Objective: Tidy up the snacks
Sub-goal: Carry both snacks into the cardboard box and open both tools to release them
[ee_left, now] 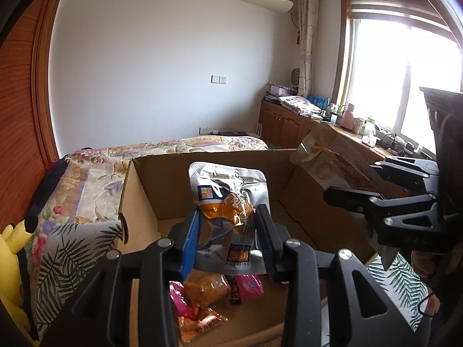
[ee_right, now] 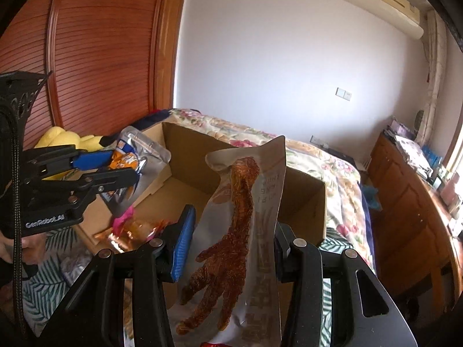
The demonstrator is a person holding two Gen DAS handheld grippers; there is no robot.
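My left gripper (ee_left: 228, 231) is shut on a silver and orange snack pouch (ee_left: 228, 199) and holds it upright above the open cardboard box (ee_left: 202, 162). My right gripper (ee_right: 231, 243) is shut on a clear pack with a brown chicken foot (ee_right: 234, 231), held over the same box (ee_right: 301, 202). Each gripper shows in the other's view: the right (ee_left: 350, 190) with its pack (ee_left: 341, 167), the left (ee_right: 115, 164) with its pouch (ee_right: 139, 159). Pink and orange wrapped snacks (ee_left: 202, 297) lie on the box floor.
The box sits on a bed with a floral quilt (ee_left: 95, 185) and a leaf-print cover (ee_left: 72, 254). A yellow plush toy (ee_left: 11, 263) lies at the left. A wooden wardrobe (ee_right: 95, 52) stands behind. A cluttered low cabinet (ee_left: 289, 121) runs under the window.
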